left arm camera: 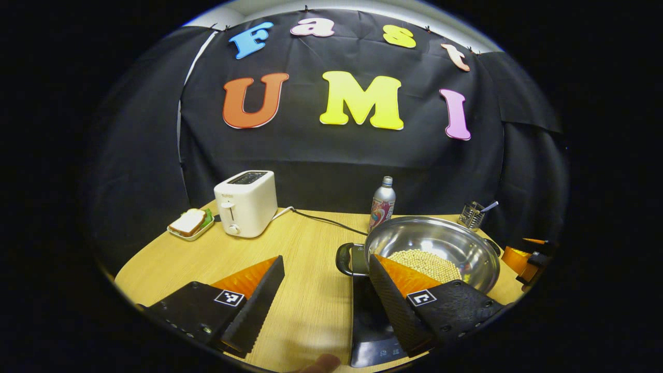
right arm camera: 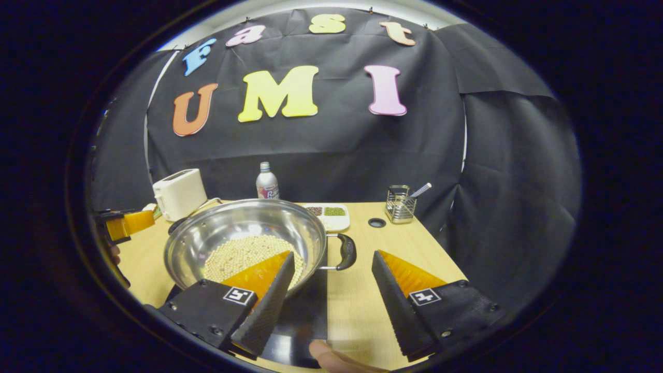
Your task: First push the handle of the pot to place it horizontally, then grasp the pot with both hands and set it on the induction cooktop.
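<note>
A steel pot (left arm camera: 440, 241) with beige beans in its bottom sits on the black induction cooktop (left arm camera: 370, 321). Its black left handle (left arm camera: 344, 259) lies between the spread fingers of my left gripper (left arm camera: 326, 259), close to the right finger and untouched. In the right gripper view the pot (right arm camera: 233, 228) rests over the cooktop (right arm camera: 305, 305), and its right handle (right arm camera: 346, 252) sits in the gap of my open right gripper (right arm camera: 332, 254). Neither gripper presses on anything. The right gripper (left arm camera: 525, 256) and the left gripper (right arm camera: 124, 223) each show orange at the other view's edge.
On the wooden table (left arm camera: 305, 290) stand a white toaster (left arm camera: 246, 203) with its cord, a sandwich on a plate (left arm camera: 190, 224), a bottle (left arm camera: 382, 203) and a wire utensil holder (right arm camera: 400, 204). A white divided dish (right arm camera: 329, 213) and a cable hole (right arm camera: 376, 223) lie behind the pot.
</note>
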`<state>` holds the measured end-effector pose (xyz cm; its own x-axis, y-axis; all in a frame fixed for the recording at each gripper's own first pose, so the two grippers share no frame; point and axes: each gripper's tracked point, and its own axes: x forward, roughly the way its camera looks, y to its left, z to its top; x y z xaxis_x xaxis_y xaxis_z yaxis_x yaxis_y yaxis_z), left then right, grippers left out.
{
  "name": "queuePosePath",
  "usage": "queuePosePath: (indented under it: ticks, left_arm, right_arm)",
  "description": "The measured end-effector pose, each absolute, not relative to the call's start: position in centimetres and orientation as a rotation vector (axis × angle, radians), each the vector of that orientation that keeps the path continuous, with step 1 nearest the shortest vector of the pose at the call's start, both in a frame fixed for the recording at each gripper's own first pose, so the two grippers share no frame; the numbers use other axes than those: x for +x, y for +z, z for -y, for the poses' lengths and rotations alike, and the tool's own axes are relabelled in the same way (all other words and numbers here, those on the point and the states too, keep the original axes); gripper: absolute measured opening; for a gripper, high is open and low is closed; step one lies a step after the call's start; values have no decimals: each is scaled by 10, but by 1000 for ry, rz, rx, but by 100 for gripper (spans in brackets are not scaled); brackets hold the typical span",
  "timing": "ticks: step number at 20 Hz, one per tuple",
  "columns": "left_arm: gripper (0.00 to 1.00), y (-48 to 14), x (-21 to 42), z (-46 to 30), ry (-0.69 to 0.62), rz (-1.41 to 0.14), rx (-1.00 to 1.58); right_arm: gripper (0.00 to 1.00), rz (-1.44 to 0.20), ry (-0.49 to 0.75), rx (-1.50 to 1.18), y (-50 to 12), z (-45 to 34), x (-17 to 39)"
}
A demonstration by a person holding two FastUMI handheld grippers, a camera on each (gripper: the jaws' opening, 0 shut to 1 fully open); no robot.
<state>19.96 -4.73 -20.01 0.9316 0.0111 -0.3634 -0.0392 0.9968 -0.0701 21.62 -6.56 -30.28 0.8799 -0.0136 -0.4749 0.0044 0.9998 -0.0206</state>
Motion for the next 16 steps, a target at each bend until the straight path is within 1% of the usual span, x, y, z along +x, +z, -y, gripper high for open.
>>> queuePosePath:
  ticks: [4,11,12,16]
  left_arm:
    - [98,-182,159,36,48,-320,-70]
    - [98,-156,101,27,13,-240,-49]
    - [98,-147,94,24,23,-228,-44]
    - [98,-110,64,20,33,-152,-34]
  right_arm:
    - [94,-449,-33,-55,-284,71,183]
    - [94,-316,-61,-46,-225,70,126]
    - [94,-294,-65,-59,-213,70,116]
    - [96,-212,-93,-88,-171,73,78]
